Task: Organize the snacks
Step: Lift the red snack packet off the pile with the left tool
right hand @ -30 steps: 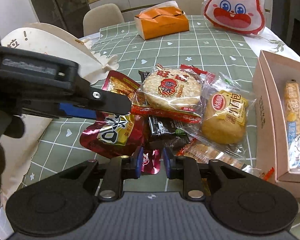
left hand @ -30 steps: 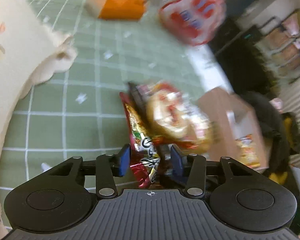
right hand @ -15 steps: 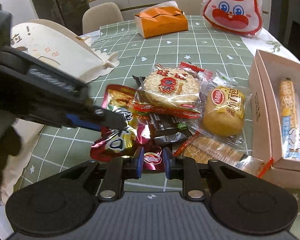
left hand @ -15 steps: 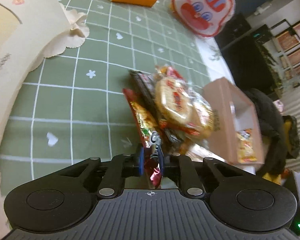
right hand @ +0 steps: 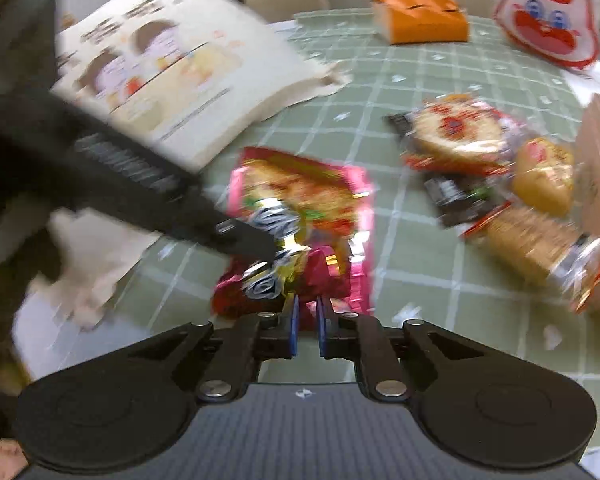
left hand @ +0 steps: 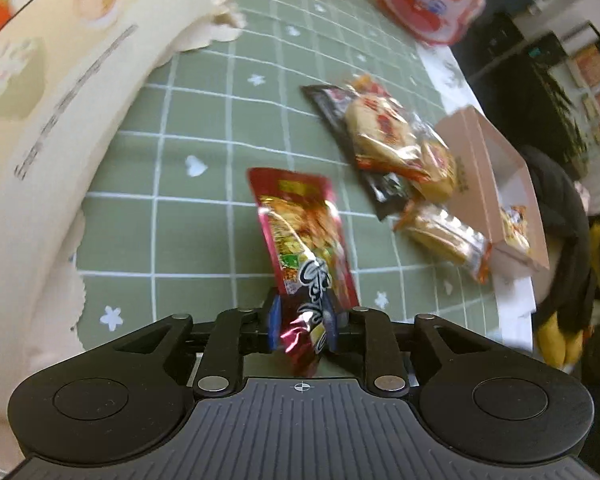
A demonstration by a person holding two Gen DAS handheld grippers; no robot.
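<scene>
Left gripper [left hand: 302, 322]: clamped on the crumpled near end of the red foil snack packet [left hand: 304, 232]; jaws just eased wider, foil wedged between the 2 blue pads.
Right gripper [right hand: 305, 322]: closed to a narrow slit on a pink-red fold at the packet's near edge; jaws just finished closing.
Red foil snack packet, place: held over the green checked tablecloth [left hand: 172, 168], set apart from the snack pile, between that pile and the cream printed bag [left hand: 40, 128].
Red foil snack packet, long axis: in the left wrist view, running from the pads away toward the far side of the table, leaning slightly left; far sealed edge pointing away from the camera, printed face turned up and to the right.
Red foil snack packet, right wrist view [right hand: 300, 208]: blurred, printed face toward the camera, lower part bunched where the left gripper's finger comes in from the left.
Snack pile [left hand: 396, 148]: round rice cracker pack on top of a black wrapper, yellow bun pack beside it, long biscuit pack [left hand: 444, 236] nearest, touching the pink box [left hand: 480, 152].
Pink box: open, at the table's right edge, 1 snack lying inside.
Far end of table: orange pack [right hand: 420, 20] and red-and-white rabbit-face bag [right hand: 548, 12], well apart from the packet.
</scene>
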